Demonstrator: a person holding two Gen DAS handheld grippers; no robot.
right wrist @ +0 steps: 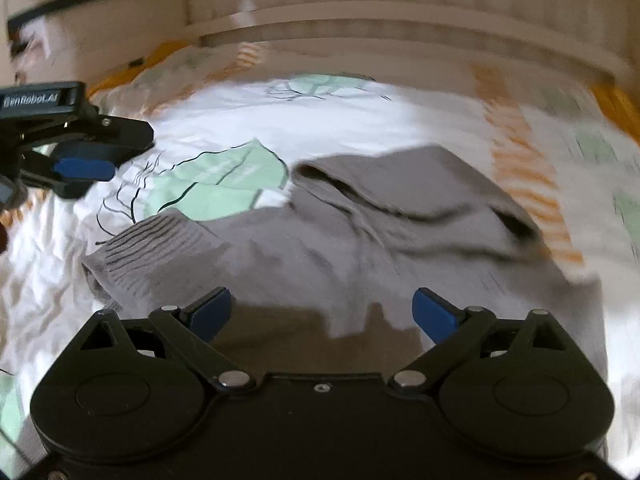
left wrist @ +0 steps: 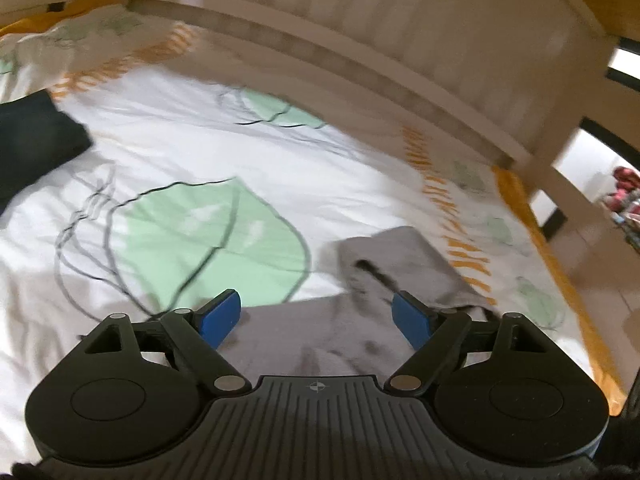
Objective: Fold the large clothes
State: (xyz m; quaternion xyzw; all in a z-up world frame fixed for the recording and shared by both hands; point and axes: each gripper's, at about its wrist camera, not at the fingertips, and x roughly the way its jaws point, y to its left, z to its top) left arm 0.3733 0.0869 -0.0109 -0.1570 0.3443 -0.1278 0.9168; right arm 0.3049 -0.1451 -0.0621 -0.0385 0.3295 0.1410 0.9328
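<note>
A grey garment (right wrist: pixel 360 240) lies crumpled on the bed, with a ribbed cuff or hem (right wrist: pixel 152 248) at its left end. It also shows in the left wrist view (left wrist: pixel 360 320). My right gripper (right wrist: pixel 322 312) is open and empty, just above the garment's near part. My left gripper (left wrist: pixel 316 316) is open and empty, over the garment's near edge. The left gripper also shows at the left of the right wrist view (right wrist: pixel 84 168), apart from the garment.
The bed has a white cover with green leaf prints (left wrist: pixel 208 232) and orange borders. A dark folded cloth (left wrist: pixel 36 140) lies at the far left. A white slatted bed frame (left wrist: pixel 400 40) runs along the far side. The bed's right edge (left wrist: pixel 560 264) drops to the floor.
</note>
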